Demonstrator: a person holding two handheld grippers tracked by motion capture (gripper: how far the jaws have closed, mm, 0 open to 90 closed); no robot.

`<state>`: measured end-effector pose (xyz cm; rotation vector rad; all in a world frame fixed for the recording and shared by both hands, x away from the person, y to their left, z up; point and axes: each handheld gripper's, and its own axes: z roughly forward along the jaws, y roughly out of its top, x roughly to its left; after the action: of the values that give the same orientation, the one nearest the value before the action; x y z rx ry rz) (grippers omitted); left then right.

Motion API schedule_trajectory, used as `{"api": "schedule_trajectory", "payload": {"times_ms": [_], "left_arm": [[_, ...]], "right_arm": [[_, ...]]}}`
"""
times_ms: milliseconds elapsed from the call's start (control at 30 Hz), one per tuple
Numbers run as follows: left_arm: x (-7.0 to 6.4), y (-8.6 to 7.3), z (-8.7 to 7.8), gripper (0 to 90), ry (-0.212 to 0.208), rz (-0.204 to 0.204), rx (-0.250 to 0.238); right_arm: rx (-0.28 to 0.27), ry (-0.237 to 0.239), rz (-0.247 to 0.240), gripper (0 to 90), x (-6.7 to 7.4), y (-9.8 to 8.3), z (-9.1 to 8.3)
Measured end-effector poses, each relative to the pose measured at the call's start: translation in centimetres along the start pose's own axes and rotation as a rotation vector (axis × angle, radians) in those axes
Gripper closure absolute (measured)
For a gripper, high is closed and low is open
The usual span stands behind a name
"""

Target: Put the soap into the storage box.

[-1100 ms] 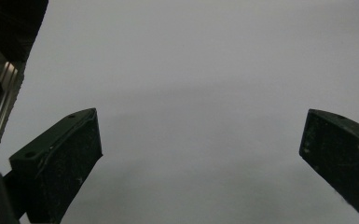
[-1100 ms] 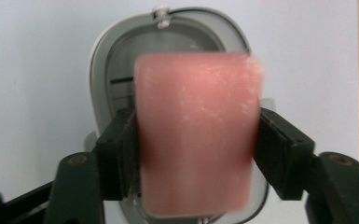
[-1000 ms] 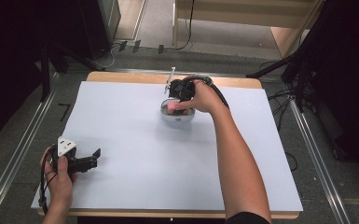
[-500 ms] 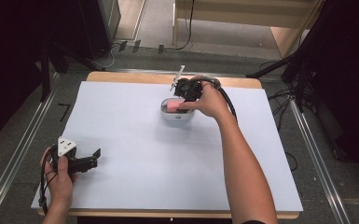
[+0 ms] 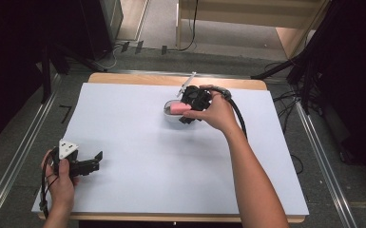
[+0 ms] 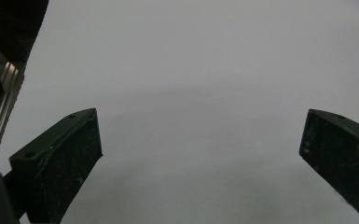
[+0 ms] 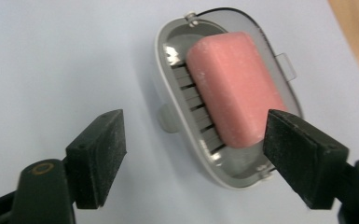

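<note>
Right gripper [image 7: 193,154] opening over the soap dish [image 7: 172,116], gripping nothing; pink soap [image 7: 235,88] inside; left gripper [image 6: 200,154] wide, empty.

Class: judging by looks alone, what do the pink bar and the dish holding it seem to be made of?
Pink bar: probably soap, going by its matte, slightly chalky surface and rounded edges. Dish: likely plastic, with a smooth, glossy pale grey rim and a slatted drain floor; coated metal cannot be ruled out.

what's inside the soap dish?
A pink soap bar lies in the soap dish, on a slatted drain insert. The slats under the bar are covered. The right gripper, jaws opening, holds nothing.
</note>
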<state>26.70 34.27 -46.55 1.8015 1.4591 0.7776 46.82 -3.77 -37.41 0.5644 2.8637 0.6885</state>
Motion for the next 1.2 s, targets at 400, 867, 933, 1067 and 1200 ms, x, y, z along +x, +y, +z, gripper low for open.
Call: {"api": "schedule_trajectory", "payload": {"times_ms": [400,867,933,1067,1200], "left_arm": [[-0.1,0.0,0.0,0.0,0.012,0.012,0.002],[-0.3,0.0,0.1,0.0,0.023,0.024,0.005],[-0.3,0.0,0.1,0.0,0.024,0.025,0.005],[-0.4,0.0,0.1,0.0,0.026,0.028,0.006],[-0.4,0.0,0.0,0.0,0.027,0.029,0.002]], "right_arm": [[-0.048,0.008,0.077,13.4,1.4,-3.1,-0.4],[-0.074,-0.012,0.094,12.7,3.1,-6.9,-0.7],[-0.074,-0.009,0.099,12.1,3.6,-7.4,-0.6],[-0.083,0.016,0.129,11.8,4.1,-8.1,-0.1],[-0.073,0.054,0.144,13.0,4.3,-8.5,0.5]]}}
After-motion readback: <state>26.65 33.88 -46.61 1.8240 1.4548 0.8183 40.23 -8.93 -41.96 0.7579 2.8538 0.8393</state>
